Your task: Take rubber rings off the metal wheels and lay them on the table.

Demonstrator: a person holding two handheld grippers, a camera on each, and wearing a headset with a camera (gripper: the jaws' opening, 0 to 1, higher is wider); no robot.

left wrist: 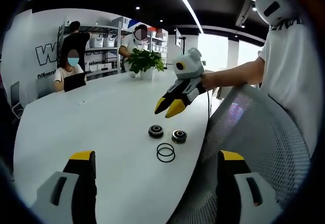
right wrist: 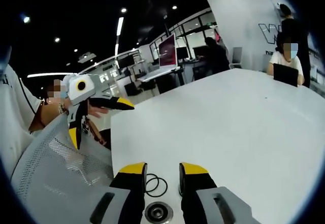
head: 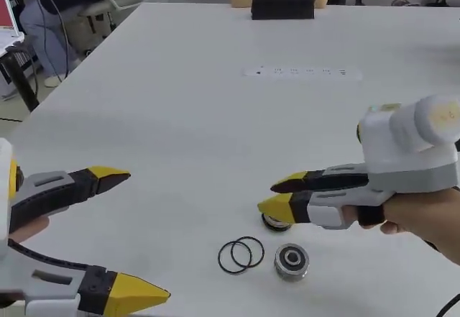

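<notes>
Left gripper (head: 140, 234): jaws spread wide, nothing between them; held at the near edge of the table (head: 215, 116), well apart from the parts.
Right gripper (head: 269, 196): jaws parted by a narrow gap, pinching nothing; tips poised just over the parts.
Dark wheel (head: 275, 222): right under the right tips, partly hidden by the lower jaw; flat on the table, axle upright. Rim looks dark, so probably rubber still on it; too small to be sure.
Bare wheel (head: 291, 259): just back from the right tips, toward the person; flat, shiny rim, bearing face up.
Rubber rings (head: 241, 254): two, overlapping, flat on the table just beside the bare wheel; between the grippers, far nearer the right one.
Nearer tool: the right, by a wide margin.
Relation that matters: dark wheel's rim below the right tips, ring plane level, so likely a short drop with one jaw outside the rim.
Stage, as judged: one wheel stripped, one left.
</notes>
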